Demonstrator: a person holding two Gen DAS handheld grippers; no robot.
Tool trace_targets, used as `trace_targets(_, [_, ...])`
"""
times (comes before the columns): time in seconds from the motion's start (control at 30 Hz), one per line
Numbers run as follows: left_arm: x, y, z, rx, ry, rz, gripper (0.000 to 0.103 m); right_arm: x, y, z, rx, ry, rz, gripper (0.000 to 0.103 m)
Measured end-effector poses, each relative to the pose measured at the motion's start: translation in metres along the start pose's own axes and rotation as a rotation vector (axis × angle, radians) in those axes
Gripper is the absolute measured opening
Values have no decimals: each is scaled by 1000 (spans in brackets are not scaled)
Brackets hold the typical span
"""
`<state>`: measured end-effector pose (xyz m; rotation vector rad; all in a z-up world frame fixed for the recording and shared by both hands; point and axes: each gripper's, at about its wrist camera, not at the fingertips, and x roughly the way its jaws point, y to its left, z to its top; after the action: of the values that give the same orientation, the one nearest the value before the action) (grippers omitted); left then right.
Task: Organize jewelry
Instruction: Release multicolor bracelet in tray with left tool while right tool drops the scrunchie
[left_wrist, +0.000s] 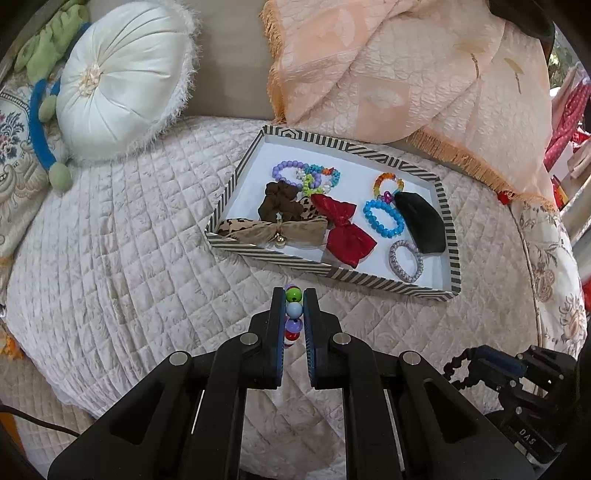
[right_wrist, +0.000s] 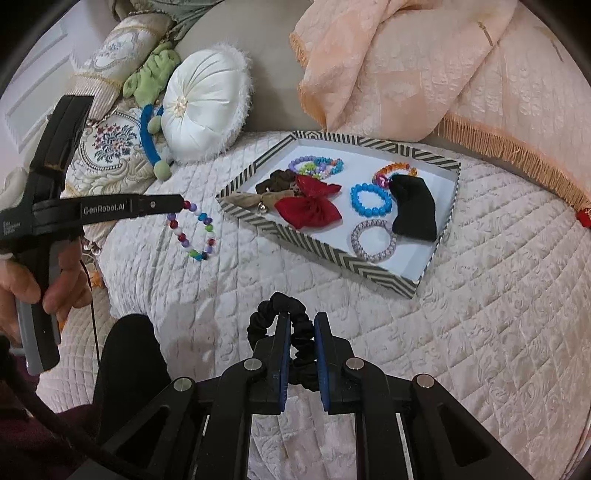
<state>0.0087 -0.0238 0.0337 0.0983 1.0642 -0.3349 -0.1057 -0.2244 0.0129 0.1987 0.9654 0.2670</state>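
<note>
Two grips live. Left gripper (left_wrist: 294, 295) pinches the beaded bracelet (right_wrist: 195, 232) by a couple of beads, loop dangling off the tray's (right_wrist: 325, 254) near-left edge. Right gripper (right_wrist: 302, 325) is clamped on the black scrunchie (right_wrist: 266, 314) above the quilt (right_wrist: 480, 295), short of the near rim (soft, may slip). Risk: bracelet swings, snags the rim, or beads roll out of the pinch.

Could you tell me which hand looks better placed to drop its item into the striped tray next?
Probably the left: its tongs hold the multicoloured beaded bracelet right by the striped tray's near rim. The right tongs, gripping the black fabric scrunchie, seem slightly farther back.
</note>
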Motion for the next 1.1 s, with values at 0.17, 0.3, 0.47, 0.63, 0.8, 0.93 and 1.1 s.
trace_targets(0.17, [0, -4, 4, 15, -5, 6, 8, -1, -6, 9, 25, -21, 3, 12])
trace_targets(0.3, [-1, -5, 12, 23, -11, 11, 8, -1, -11, 19, 41, -43, 0, 12])
trace_targets(0.47, [0, -5, 25, 29, -21, 22, 8, 1, -21, 34, 69, -65, -2, 12])
trace_targets(0.63, [6, -9, 38, 39, -21, 33, 8, 9, -35, 51, 100, -75, -7, 12])
trace_targets(0.8, [15, -13, 55, 40, -20, 40, 8, 20, -48, 66, 133, -80, -9, 12])
trace_targets(0.93, [23, -20, 70, 41, -20, 38, 8, 31, -58, 82, 146, -78, -23, 12])
trace_targets(1.1, [39, -38, 88, 54, -15, 24, 8, 42, -72, 95, 155, -74, -34, 12])
